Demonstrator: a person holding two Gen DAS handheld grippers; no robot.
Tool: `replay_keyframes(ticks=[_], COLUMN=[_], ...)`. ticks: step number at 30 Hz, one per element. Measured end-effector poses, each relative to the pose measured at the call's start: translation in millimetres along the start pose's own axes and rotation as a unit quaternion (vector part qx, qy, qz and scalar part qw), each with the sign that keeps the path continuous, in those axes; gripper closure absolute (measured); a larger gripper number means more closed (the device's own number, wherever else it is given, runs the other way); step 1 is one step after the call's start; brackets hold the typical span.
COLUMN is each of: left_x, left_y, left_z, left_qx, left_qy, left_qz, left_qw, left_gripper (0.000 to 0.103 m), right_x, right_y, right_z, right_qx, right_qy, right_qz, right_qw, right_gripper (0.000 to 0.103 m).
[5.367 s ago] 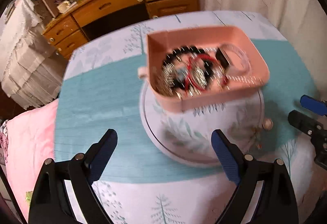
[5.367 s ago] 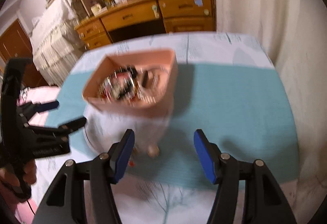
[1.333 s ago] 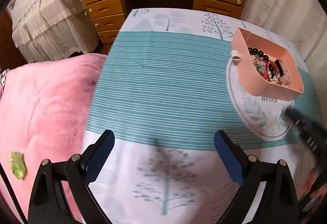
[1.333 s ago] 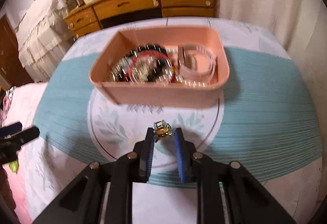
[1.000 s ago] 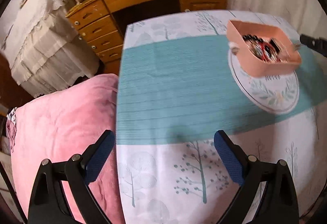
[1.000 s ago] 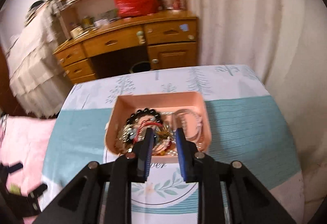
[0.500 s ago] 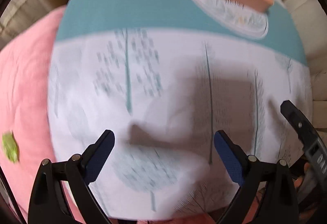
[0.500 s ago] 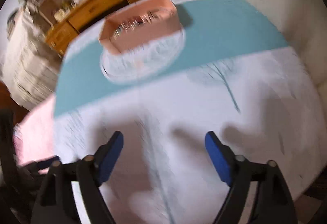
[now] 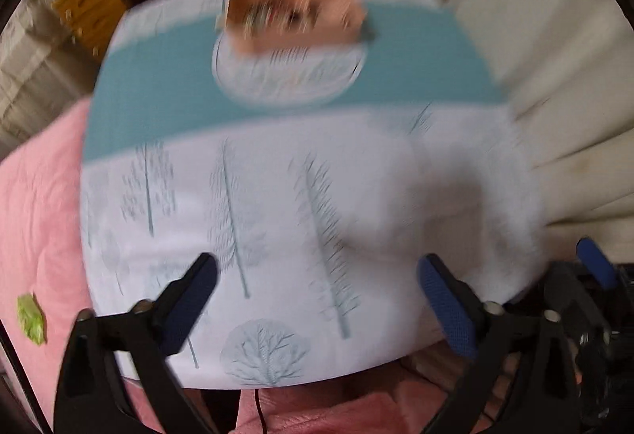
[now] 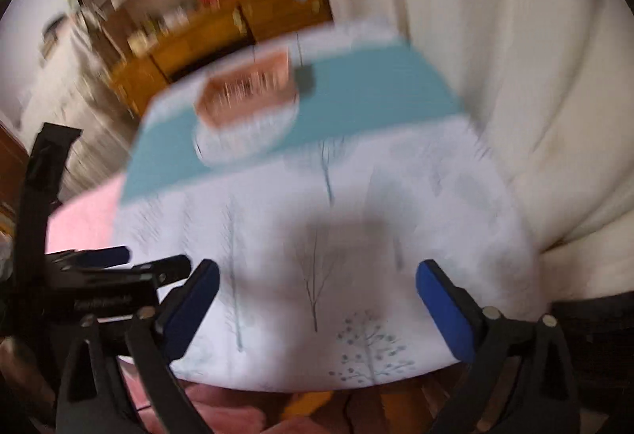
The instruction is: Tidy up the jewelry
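Both grippers withdrawn to near table edge, nothing held.
Right gripper (image 10: pixel 317 285) fingers just opened wide, left gripper (image 9: pixel 317 277) likewise wide; jewelry in pink tray (image 9: pixel 293 38) toward far edge; sorting apparently complete.

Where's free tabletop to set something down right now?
Near half of the tablecloth, the white tree-print stretch from the teal band to the near edge, is bare; both open grippers hang over it. Teal band right of the round mat is also free. Crowded only at the far end: pink tray of jewelry on that mat.
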State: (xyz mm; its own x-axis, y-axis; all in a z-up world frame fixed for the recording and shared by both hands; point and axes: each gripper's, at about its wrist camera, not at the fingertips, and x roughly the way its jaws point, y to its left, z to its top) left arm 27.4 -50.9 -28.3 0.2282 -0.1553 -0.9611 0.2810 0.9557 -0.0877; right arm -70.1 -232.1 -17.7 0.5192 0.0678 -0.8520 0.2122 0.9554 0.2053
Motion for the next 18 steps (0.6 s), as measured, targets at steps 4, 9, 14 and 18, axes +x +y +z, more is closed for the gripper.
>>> replay_keyframes(ticks=[4,9,14,18], left_x=[-43.6,-55.2,-74.5,-84.6], left_y=[-7.1,11.5,10.0,9.9], left_z=[-2.4,-30.7,-48.4,-47.5], left_qx=[-0.009,-0.06,-0.051,-0.047], left_qy=[-0.057,-0.063,-0.12,-0.14], left_qz=[0.026,0.041,0.068,0.072], left_qw=[0.998,0.9954,0.989,0.9865], left_gripper=[0.0,0.0,0.0,0.0], right_x=[-46.9,-63.0,-69.4,-58.8], right_y=[-4.9,12.1,34.8,40.4], right_z=[16.7,13.3,7.0,9.4], right_qx=[-0.009,-0.029,-0.079,-0.09], right_qy=[-0.02,-0.011,-0.032,-0.009], right_qz=[0.029,0.015,0.006,0.005], right_qw=[0.999,0.999,0.996,0.996], right_gripper=[0.0,0.0,0.0,0.0])
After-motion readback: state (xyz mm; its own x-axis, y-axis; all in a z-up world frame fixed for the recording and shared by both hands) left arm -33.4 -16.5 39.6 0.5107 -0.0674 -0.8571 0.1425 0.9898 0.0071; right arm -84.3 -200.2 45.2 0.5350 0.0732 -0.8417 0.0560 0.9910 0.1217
